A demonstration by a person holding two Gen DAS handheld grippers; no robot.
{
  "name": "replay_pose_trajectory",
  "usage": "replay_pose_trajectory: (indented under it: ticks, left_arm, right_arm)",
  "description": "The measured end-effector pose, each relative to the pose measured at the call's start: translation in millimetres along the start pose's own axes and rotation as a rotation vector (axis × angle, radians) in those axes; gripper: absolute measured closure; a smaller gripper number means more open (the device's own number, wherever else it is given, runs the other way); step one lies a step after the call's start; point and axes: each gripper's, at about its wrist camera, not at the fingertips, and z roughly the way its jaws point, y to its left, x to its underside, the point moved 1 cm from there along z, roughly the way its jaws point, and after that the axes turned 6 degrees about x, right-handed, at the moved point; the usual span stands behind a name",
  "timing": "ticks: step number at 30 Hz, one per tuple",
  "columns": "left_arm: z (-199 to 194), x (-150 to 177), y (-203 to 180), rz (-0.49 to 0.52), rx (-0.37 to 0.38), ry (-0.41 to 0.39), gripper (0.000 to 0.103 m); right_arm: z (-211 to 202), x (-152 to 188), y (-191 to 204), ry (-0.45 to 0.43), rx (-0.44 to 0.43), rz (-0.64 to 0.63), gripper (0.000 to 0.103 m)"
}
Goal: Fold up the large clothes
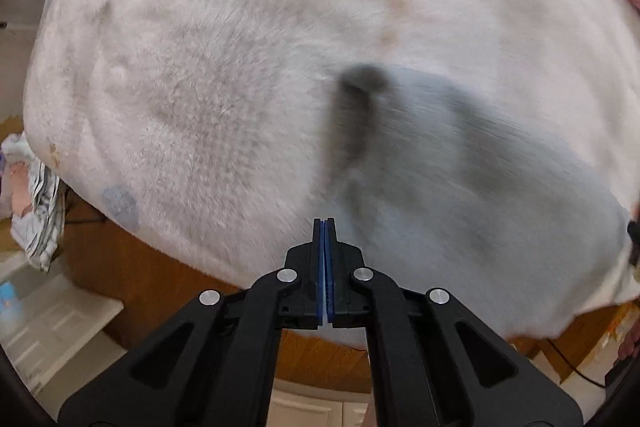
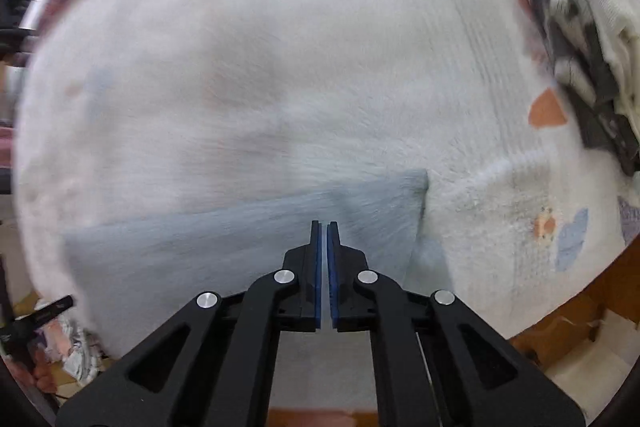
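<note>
A pale blue garment [image 2: 256, 239] lies spread flat on a white fleece blanket [image 2: 280, 67], near the blanket's near edge. In the right wrist view its far edge runs across the blanket and ends in a corner on the right side, just beside a rougher patch of fleece with small orange and blue motifs. In the left wrist view the same garment [image 1: 480, 195] fills the right half of the blanket [image 1: 200, 67], motion-blurred, with a dark grey fold or shadow standing along its left edge; which it is cannot be told.

The left gripper [image 1: 324, 227] hovers over the blanket's near edge, at the garment's left border. Its blue pads are pressed together with no cloth between them: clenched on nothing. The right gripper [image 2: 324, 229] sits above the garment's middle, its pads parted by only a thin slit and empty, so all but closed.

The blanket covers a wooden table [image 1: 160, 275], whose brown edge shows below the fleece in both views. A black-and-white patterned cloth [image 2: 568, 27] lies along the blanket's far right edge. Off the table's left edge a striped cloth [image 1: 40, 219] hangs, above white panelled furniture [image 1: 56, 323]. A black cable [image 1: 576, 367] runs at the lower right.
</note>
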Motion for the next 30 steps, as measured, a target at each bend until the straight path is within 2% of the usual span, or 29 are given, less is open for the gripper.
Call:
replay_pose_trajectory:
  ticks: [2,3,5,6,8,9,10,12,13,15,16,18,19,20,24,26,28,30]
  left_arm:
    - [-8.7,14.2,-25.2,0.041,0.059,0.004,0.101]
    - [-7.1,22.7,-44.4,0.083,0.093,0.019,0.1]
    - [7.7,35.0,-75.4,0.119,0.154,0.042,0.101]
    - [23.0,41.0,-91.9,0.136,0.148,0.074,0.101]
    - [46.9,52.8,-103.0,0.148,0.114,0.124,0.101]
    - [62.0,60.8,-98.0,0.152,0.082,0.142,0.101]
    - [71.1,68.3,-93.9,0.152,0.061,0.156,0.101]
    - [84.0,80.7,-77.6,0.114,0.074,0.181,0.101]
    - [82.1,84.3,-67.1,0.087,0.098,0.171,0.101]
    - [75.4,87.0,-51.0,0.065,0.059,0.168,0.101]
    - [73.0,87.4,-44.5,0.064,0.025,0.166,0.101]
    - [65.1,86.7,-23.7,0.063,-0.095,0.162,0.101]
    - [59.9,83.0,-16.3,0.056,-0.094,0.152,0.101]
    - [50.1,80.0,-9.9,0.045,-0.073,0.129,0.101]
    - [22.1,67.2,-10.6,0.082,-0.052,0.031,0.101]
    - [29.3,61.7,-15.3,0.085,-0.089,0.018,0.101]
    - [45.7,57.3,-15.4,0.061,-0.11,0.026,0.101]
    - [61.7,56.5,-23.6,0.054,-0.104,0.015,0.1]
  right_arm:
    - [-19.1,21.4,30.8,0.002,-0.149,-0.069,0.098]
    - [-17.8,29.9,44.1,0.012,-0.183,-0.103,0.098]
    - [4.3,58.0,76.1,0.072,-0.242,-0.181,0.098]
    - [25.0,74.9,87.6,0.139,-0.259,-0.196,0.097]
    - [61.6,113.1,96.3,0.249,-0.217,-0.227,0.103]
    - [68.8,122.7,94.8,0.259,-0.194,-0.252,0.103]
    - [81.2,139.5,88.9,0.264,-0.136,-0.294,0.103]
    - [92.7,155.6,64.6,0.315,-0.106,-0.24,0.103]
    - [97.7,162.2,48.6,0.346,-0.058,-0.193,0.103]
    - [94.6,171.3,11.2,0.335,0.098,-0.121,0.1]
    - [87.6,173.0,-13.3,0.33,0.105,-0.048,0.1]
    - [71.3,169.7,-43.5,0.321,0.097,0.051,0.1]
    - [54.5,162.2,-54.9,0.283,0.075,0.085,0.1]
    - [47.0,152.6,-50.5,0.253,0.055,0.082,0.1]
    - [12.9,124.8,-32.1,0.094,0.04,-0.007,0.097]
    - [22.8,109.3,-26.2,0.072,-0.001,0.023,0.097]
    - [55.2,97.4,-19.4,0.112,0.059,0.039,0.097]
    - [80.9,92.9,-20.2,0.134,0.065,0.045,0.1]
